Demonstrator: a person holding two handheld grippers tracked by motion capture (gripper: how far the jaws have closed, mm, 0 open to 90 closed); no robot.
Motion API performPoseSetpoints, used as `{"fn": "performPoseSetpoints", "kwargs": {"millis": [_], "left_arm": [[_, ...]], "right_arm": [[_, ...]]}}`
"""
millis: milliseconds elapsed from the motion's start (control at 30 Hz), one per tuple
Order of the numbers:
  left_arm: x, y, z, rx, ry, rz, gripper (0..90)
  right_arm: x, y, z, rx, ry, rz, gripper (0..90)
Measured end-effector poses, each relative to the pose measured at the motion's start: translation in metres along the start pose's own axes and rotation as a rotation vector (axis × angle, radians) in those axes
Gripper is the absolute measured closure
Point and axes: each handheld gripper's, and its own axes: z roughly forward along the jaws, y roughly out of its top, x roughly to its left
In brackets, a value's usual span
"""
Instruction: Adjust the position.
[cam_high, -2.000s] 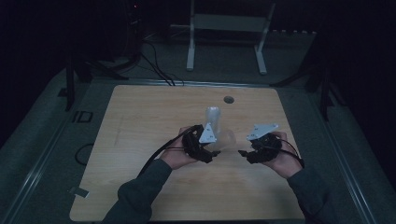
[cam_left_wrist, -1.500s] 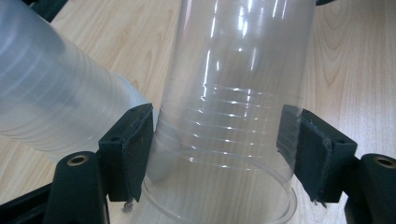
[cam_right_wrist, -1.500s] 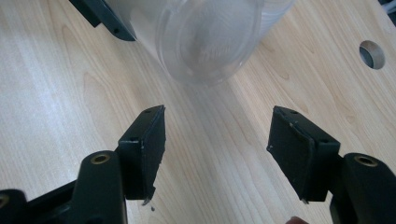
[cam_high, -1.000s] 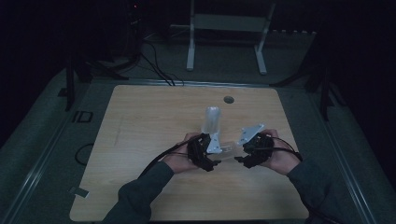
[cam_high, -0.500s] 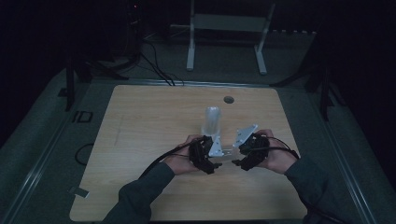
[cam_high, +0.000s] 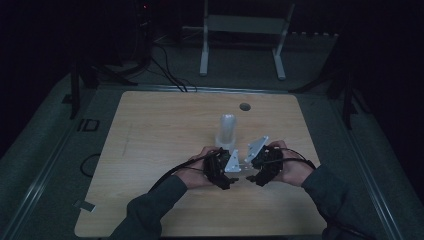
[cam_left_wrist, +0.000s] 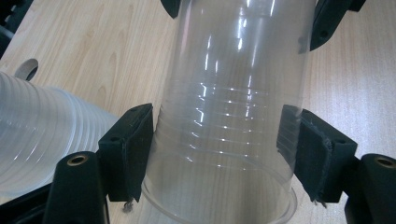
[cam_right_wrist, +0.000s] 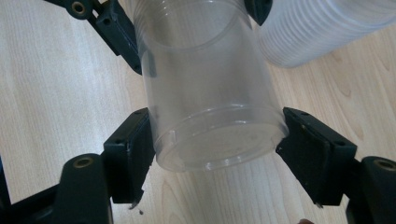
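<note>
A clear plastic cup (cam_left_wrist: 229, 116) lies level between the two grippers above the wooden table (cam_high: 150, 145). My left gripper (cam_left_wrist: 215, 140) is shut on it near the open rim, both pads against its sides. My right gripper (cam_right_wrist: 217, 140) faces it from the other end. Its jaws have just been opening and now stand on either side of the cup's (cam_right_wrist: 210, 93) base without squeezing it. In the high view the left gripper (cam_high: 234, 175) and right gripper (cam_high: 256, 175) meet tip to tip near the table's front middle.
An upside-down stack of clear cups (cam_high: 226, 130) stands just behind the grippers and is close beside them in both gripper views (cam_left_wrist: 42, 140) (cam_right_wrist: 322, 32). A round hole (cam_high: 244, 106) sits near the table's far edge. A white stand (cam_high: 240, 30) is beyond the table.
The right gripper has moved left toward the left gripper until the two meet. The left hand has drawn slightly toward the front edge with the cup.
</note>
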Motion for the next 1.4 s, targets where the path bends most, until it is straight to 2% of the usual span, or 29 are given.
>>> {"fn": "performPoseSetpoints", "kwargs": {"millis": [200,400,900,1133,1200,1400], "left_arm": [[-0.002,0.001,0.001,0.009,0.001,0.025,27.9],[-0.003,0.001,0.002,0.016,-0.002,0.023,26.5],[-0.005,0.004,0.002,-0.008,0.000,-0.011,15.2],[-0.005,0.004,0.001,-0.016,0.002,-0.020,14.0],[-0.003,0.003,0.000,-0.021,-0.011,-0.026,14.1],[0.000,0.000,-0.004,-0.058,-0.004,-0.067,14.3]], "right_arm": [[0.003,0.000,0.003,0.012,0.017,-0.011,34.1],[0.005,-0.001,0.004,0.008,0.027,-0.019,39.1],[0.005,-0.009,0.000,-0.025,0.016,0.001,41.3],[0.005,-0.013,0.002,-0.020,0.006,0.014,41.2],[0.004,-0.014,0.002,-0.015,0.003,0.021,41.3],[0.004,-0.019,0.005,-0.010,-0.002,0.039,41.3]]}}
